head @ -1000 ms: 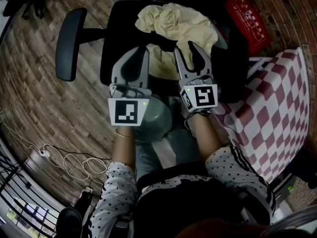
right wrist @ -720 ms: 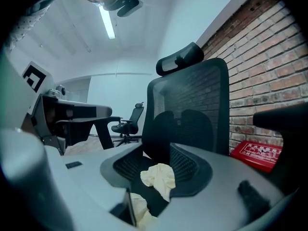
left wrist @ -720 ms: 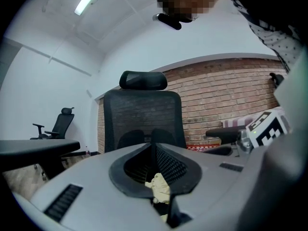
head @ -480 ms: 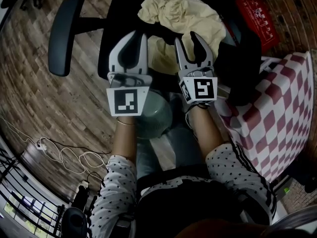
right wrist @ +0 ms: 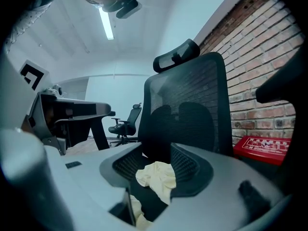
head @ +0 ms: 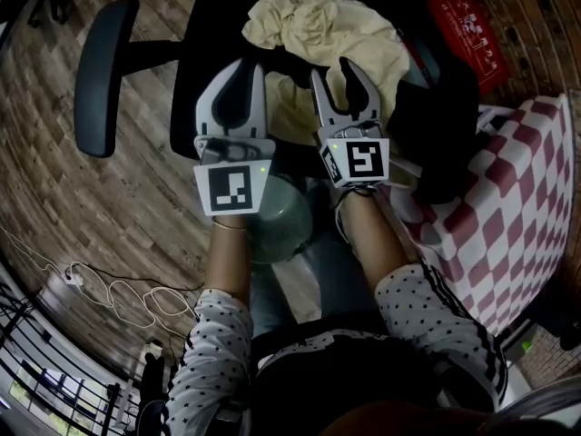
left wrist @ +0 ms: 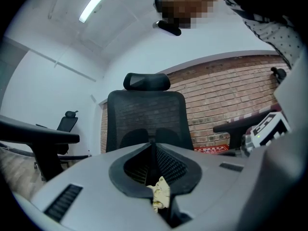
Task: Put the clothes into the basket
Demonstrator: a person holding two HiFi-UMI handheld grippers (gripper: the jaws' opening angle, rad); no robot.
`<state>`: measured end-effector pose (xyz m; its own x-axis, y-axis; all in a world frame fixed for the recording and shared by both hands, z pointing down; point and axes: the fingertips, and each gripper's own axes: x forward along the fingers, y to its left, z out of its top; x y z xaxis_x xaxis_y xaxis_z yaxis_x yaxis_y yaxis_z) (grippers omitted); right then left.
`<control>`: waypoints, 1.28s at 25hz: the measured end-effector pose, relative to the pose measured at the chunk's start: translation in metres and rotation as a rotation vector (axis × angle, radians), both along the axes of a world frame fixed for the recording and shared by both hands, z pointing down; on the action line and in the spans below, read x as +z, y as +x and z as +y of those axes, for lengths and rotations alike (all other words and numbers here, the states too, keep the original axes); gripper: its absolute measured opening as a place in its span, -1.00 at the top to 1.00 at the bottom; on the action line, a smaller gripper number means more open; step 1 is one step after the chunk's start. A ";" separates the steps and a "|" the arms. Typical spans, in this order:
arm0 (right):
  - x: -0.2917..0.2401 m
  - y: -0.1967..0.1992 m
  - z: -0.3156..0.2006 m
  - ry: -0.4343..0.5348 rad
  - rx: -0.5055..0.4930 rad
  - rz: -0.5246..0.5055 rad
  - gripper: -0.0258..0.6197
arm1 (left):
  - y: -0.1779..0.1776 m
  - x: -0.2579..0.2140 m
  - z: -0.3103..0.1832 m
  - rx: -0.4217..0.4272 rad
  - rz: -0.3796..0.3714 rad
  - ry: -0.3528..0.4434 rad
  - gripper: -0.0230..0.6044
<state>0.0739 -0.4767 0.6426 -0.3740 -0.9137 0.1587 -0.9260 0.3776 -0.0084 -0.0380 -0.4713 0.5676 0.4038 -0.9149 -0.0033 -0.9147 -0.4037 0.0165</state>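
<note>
Holding both tools out over the black office chair point(head: 98, 78), you have the cream clothes point(head: 322, 34) heaped on its seat, just ahead of the tips. Your left gripper point(head: 241, 69) is closed, its jaws meeting at the tips beside the heap's left edge, with only a scrap of cream fabric showing through the gap below them. Your right gripper point(head: 333, 69) has just been opening its jaws. They stand apart with a fold of the clothes lying between them, pads not pressing on it, and a red-and-white checked cloth point(head: 517, 198) lies off to your right.
</note>
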 end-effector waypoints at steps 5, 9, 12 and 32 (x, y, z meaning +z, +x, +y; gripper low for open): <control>0.009 0.002 -0.011 -0.004 -0.005 0.017 0.38 | 0.005 0.006 -0.008 0.002 0.022 -0.006 0.88; 0.018 0.001 -0.018 -0.019 -0.010 0.029 0.37 | 0.010 0.011 -0.013 0.012 0.008 -0.014 0.88; 0.025 0.003 -0.022 -0.030 -0.009 0.040 0.37 | 0.019 0.017 -0.016 0.039 0.006 -0.021 0.88; 0.072 0.004 -0.058 -0.111 -0.041 0.106 0.32 | 0.034 0.058 -0.048 0.061 0.031 -0.081 0.88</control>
<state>0.0782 -0.5345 0.7147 -0.3862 -0.8728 0.2985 -0.9078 0.4170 0.0448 -0.0039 -0.5194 0.6259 0.4593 -0.8864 0.0567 -0.8871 -0.4546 0.0797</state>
